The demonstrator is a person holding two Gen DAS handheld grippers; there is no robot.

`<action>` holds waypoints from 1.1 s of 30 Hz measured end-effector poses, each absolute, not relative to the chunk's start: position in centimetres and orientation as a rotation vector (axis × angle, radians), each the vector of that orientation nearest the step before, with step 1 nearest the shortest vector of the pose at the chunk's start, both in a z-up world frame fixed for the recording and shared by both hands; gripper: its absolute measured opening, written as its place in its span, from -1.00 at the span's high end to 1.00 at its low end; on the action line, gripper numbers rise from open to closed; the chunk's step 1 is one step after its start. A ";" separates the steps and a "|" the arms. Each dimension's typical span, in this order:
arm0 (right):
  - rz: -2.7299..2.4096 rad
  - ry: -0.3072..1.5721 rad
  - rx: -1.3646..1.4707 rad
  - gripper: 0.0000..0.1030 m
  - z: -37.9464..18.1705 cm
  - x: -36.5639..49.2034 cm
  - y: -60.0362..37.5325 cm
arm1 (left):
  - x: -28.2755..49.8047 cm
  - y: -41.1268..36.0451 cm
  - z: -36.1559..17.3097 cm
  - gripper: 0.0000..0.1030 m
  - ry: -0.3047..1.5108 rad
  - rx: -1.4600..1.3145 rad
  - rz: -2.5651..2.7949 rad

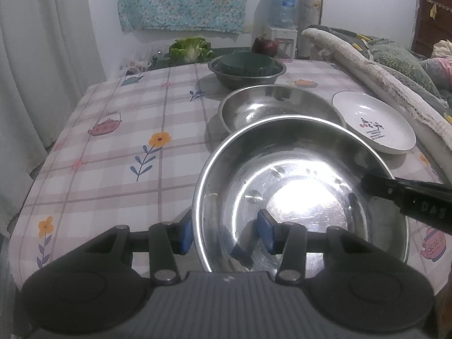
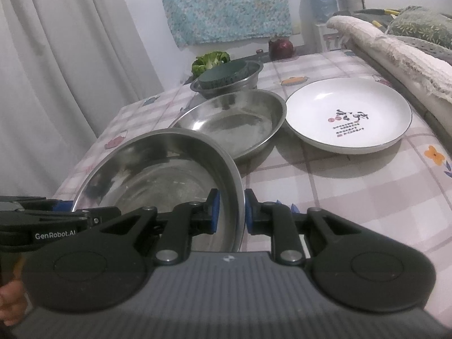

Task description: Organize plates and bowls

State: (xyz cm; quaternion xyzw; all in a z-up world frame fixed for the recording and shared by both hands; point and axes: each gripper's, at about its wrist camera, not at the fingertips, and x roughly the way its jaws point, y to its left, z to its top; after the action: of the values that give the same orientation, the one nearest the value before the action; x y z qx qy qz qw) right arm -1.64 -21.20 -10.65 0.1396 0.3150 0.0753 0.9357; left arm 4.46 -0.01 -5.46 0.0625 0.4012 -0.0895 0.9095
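Note:
A wide steel bowl (image 1: 299, 186) (image 2: 158, 166) is nearest, above the checked tablecloth (image 1: 118, 130). My left gripper (image 1: 226, 233) straddles its left rim, one blue pad outside and one on the inner wall, shut on it. My right gripper (image 2: 230, 212) is shut on the opposite rim; one of its fingers (image 1: 395, 190) shows in the left wrist view. Behind lie a second steel bowl (image 1: 276, 107) (image 2: 234, 121) and a white plate (image 1: 373, 121) (image 2: 347, 115) with printed writing. Farther back, a small steel bowl (image 1: 245, 80) (image 2: 228, 89) holds an upturned green bowl (image 1: 245, 62) (image 2: 223, 75).
Lettuce (image 1: 192, 48) and a dark red vegetable (image 1: 264, 45) sit at the table's far edge, before a water jug (image 1: 282, 8). Folded blankets (image 1: 381, 79) line the right side. A white curtain (image 1: 42, 70) hangs past the table's left edge.

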 end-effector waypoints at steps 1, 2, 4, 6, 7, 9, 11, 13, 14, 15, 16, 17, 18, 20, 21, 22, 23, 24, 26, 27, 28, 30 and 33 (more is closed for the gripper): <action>0.152 0.643 0.285 0.63 -10.6 -1.6 -21.3 | 4.5 -0.1 -5.5 0.09 0.827 0.129 -0.186; 0.151 0.643 0.284 0.62 -10.6 -1.5 -21.3 | 4.6 -0.2 -5.5 0.09 0.828 0.129 -0.188; 0.148 0.649 0.283 0.62 -10.8 -1.5 -21.5 | 4.6 -0.2 -5.8 0.09 0.835 0.129 -0.191; 0.146 0.661 0.285 0.61 -11.2 -1.3 -21.5 | 4.5 -0.3 -6.3 0.09 0.850 0.127 -0.195; 0.145 0.667 0.284 0.60 -11.3 -1.4 -21.5 | 4.5 -0.2 -6.6 0.09 0.859 0.125 -0.198; 0.144 0.679 0.282 0.58 -11.6 -1.4 -21.4 | 4.2 -0.1 -7.1 0.09 0.876 0.119 -0.206; 0.145 0.690 0.280 0.52 -12.0 -1.3 -21.3 | 4.0 0.1 -7.5 0.09 0.893 0.111 -0.217; 0.149 0.700 0.279 0.45 -12.3 -1.3 -21.2 | 3.8 0.2 -7.9 0.09 0.908 0.104 -0.228; 0.150 0.707 0.281 0.43 -12.6 -1.3 -21.2 | 3.8 0.4 -8.1 0.09 0.915 0.099 -0.232; 0.152 0.711 0.282 0.41 -12.8 -1.3 -21.2 | 3.8 0.4 -8.3 0.09 0.923 0.095 -0.236; 0.155 0.717 0.286 0.35 -13.0 -1.2 -21.1 | 3.8 0.5 -8.5 0.09 0.929 0.088 -0.242; 0.161 0.727 0.292 0.25 -13.3 -1.2 -21.2 | 3.6 0.6 -8.7 0.08 0.928 0.084 -0.246; 0.171 0.730 0.302 0.16 -13.5 -1.2 -21.2 | 3.5 0.6 -8.7 0.04 0.924 0.086 -0.247; 0.180 0.727 0.320 -0.18 -13.8 -1.2 -21.3 | 3.4 0.5 -8.9 -0.01 0.921 0.092 -0.257; 0.190 0.722 0.326 -0.30 -13.8 -1.3 -21.4 | 3.3 0.5 -9.1 -0.08 0.922 0.091 -0.263; 0.200 0.719 0.333 -0.60 -13.9 -1.2 -21.4 | 3.3 0.5 -9.2 -0.15 0.920 0.089 -0.268; 0.208 0.717 0.341 -0.91 -13.9 -1.2 -21.4 | 3.2 0.4 -9.2 -0.18 0.914 0.089 -0.272; 0.216 0.716 0.353 -0.98 -14.0 -1.1 -21.5 | 3.1 0.3 -9.3 -0.25 0.910 0.092 -0.277; 0.225 0.705 0.363 -0.98 -14.1 -1.1 -21.7 | 2.9 0.1 -9.5 -0.38 0.904 0.096 -0.287; 0.230 0.699 0.361 -0.98 -14.2 -1.1 -21.8 | 2.8 0.0 -9.5 -0.49 0.902 0.095 -0.293; 0.233 0.694 0.359 -0.98 -14.2 -1.1 -21.8 | 2.7 0.0 -9.6 -0.61 0.900 0.092 -0.300; 0.238 0.681 0.357 -0.98 -14.3 -1.2 -21.9 | 2.7 0.1 -9.8 -0.75 0.898 0.080 -0.310; 0.248 0.670 0.349 -0.98 -14.4 -1.4 -21.9 | 2.7 0.2 -10.0 -1.00 0.902 0.058 -0.327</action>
State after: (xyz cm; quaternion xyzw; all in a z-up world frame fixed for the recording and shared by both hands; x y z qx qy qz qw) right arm -1.36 -21.92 -14.38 0.1699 0.3263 0.1208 0.9220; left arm 2.75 0.18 -10.03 0.0281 0.4336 -0.1572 0.8868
